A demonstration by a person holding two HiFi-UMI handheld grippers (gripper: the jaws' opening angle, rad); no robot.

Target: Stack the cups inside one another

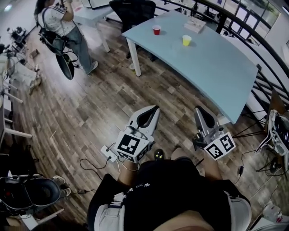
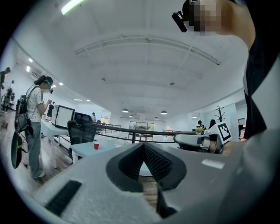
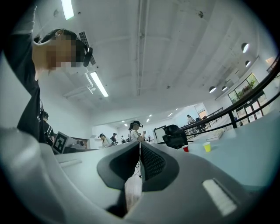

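Note:
A red cup (image 1: 156, 30) and a yellow cup (image 1: 186, 40) stand apart on the far part of the pale blue table (image 1: 212, 67). Both grippers hang close to my body over the wooden floor, well short of the table. My left gripper (image 1: 152, 111) is shut with nothing in it, and so is my right gripper (image 1: 199, 111). In the left gripper view the jaw tips of the left gripper (image 2: 142, 145) meet, and the red cup (image 2: 96, 145) shows far off. The right gripper view has the right gripper (image 3: 140, 145) shut, with the red cup (image 3: 186, 148) and yellow cup (image 3: 206, 147) distant at right.
A person (image 1: 67, 27) stands on the floor at the upper left. A black office chair (image 1: 133, 11) sits behind the table, and a flat box (image 1: 195, 25) lies at its far edge. A power strip with cables (image 1: 108, 153) lies by my feet. A railing (image 1: 271, 76) runs along the right.

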